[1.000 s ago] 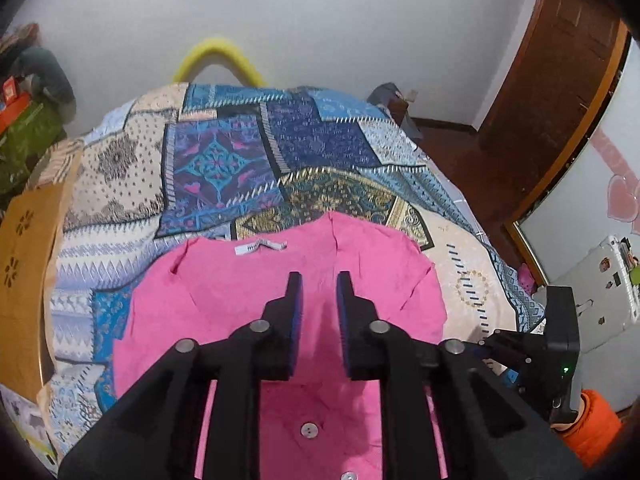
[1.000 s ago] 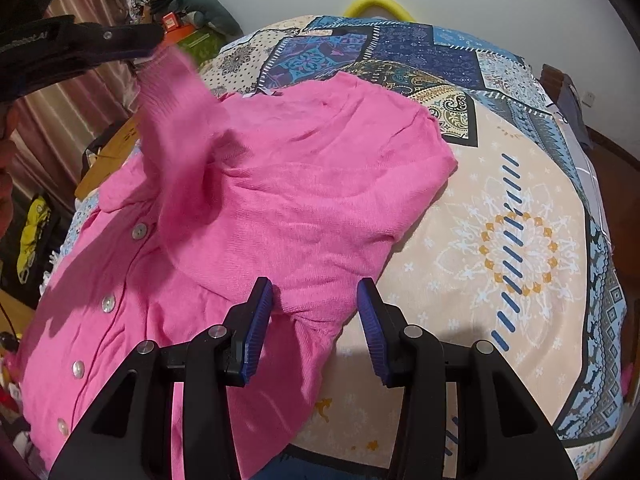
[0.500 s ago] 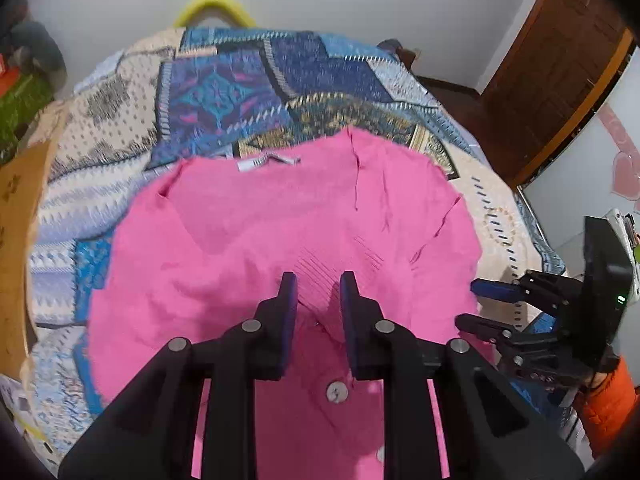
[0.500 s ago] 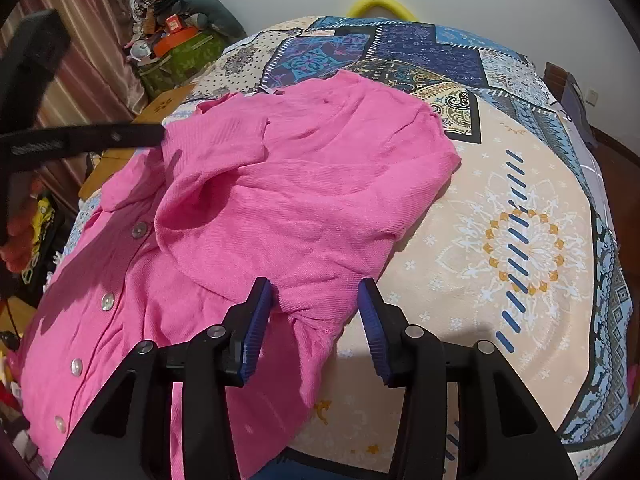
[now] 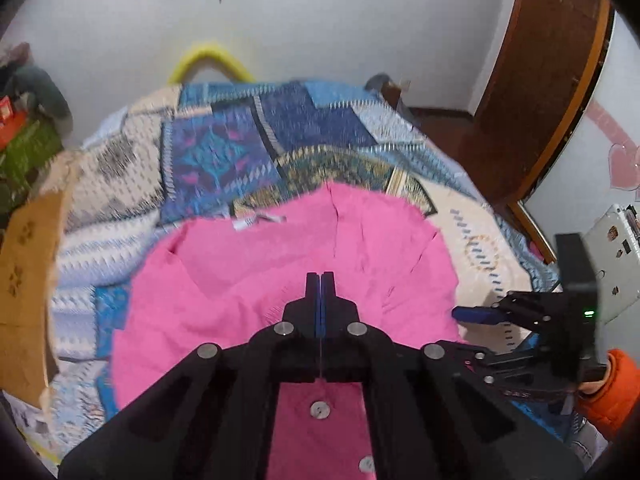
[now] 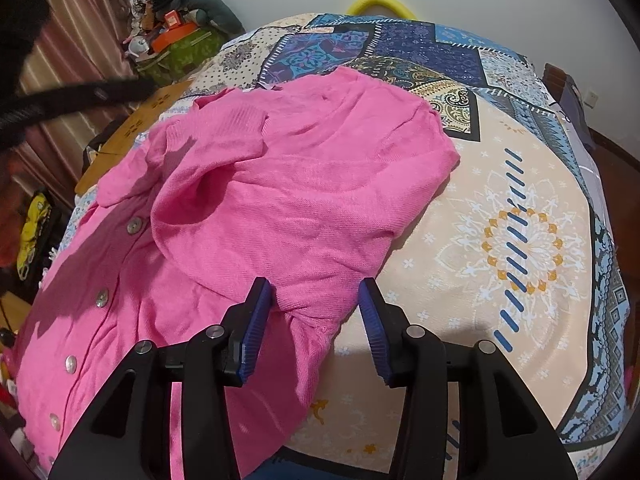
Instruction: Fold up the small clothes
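- I see a patchwork bedspread (image 6: pixel 520 220) in blue and cream covering the bed.
- A yellow curved tube (image 5: pixel 210 60) rises at the far end of my view.
- A brown wooden door (image 5: pixel 540 80) stands on the right.
- A cardboard piece (image 5: pixel 28 272) lies at the bed's left edge.
- Striped curtains (image 6: pixel 72 40) hang beside a cluttered pile (image 6: pixel 176 40).

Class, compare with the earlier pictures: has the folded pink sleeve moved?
Yes. The sleeve, raised before, now lies flat across the pink cardigan, lower against the patchwork bedspread.
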`<state>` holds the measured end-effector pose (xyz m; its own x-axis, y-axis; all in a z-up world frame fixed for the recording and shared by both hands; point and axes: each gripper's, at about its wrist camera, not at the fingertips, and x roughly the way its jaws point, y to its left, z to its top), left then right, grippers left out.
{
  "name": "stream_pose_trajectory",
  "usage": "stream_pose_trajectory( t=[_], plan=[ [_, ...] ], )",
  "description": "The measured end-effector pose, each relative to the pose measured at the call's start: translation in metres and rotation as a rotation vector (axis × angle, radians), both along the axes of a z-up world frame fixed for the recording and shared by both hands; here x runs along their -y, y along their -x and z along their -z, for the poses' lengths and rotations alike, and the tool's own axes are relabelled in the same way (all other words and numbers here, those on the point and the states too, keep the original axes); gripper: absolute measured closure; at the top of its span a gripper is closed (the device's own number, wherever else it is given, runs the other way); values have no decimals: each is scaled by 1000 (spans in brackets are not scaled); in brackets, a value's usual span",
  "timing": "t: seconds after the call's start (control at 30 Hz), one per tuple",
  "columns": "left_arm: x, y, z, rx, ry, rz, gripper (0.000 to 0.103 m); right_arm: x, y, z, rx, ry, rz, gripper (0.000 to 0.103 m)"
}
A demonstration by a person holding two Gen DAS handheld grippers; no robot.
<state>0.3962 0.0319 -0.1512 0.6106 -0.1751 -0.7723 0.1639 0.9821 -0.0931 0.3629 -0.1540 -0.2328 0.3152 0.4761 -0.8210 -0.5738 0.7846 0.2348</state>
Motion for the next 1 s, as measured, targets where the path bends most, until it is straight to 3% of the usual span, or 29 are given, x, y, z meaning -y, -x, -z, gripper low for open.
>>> stream_pose_trajectory(
  t=[0.13, 0.2, 0.27, 0.3, 0.47, 0.6, 0.7, 0.83, 1.0],
  plan=[
    [-15, -4, 2, -79, 62, -13, 102, -2, 1, 0, 2, 11, 4, 61],
    [-18, -5, 14, -117, 74, -24, 94, -2, 1, 0, 1, 10, 8, 60],
    [-19, -7, 29, -153, 92, -35, 75, -2, 0, 1, 0, 4, 9, 59],
    [-19, -9, 36, -163, 99, -43, 73, -2, 0, 1, 0, 3, 8, 59],
    [-21, -25, 70, -242, 139, -90, 73, -3, 1, 1, 8, 8, -4, 58],
    [-26, -34, 79, -238, 182, -118, 73, -3, 3, 2, 22, 11, -14, 57],
    [-25, -39, 79, -227, 175, -125, 73, -3, 5, 2, 29, 9, -18, 56],
    [-18, -43, 73, -195, 128, -111, 95, -3, 5, 3, 28, 5, -15, 56],
    [-10, -26, 41, -101, 101, -94, 97, -3, 5, 2, 24, 10, -14, 56]
  ],
)
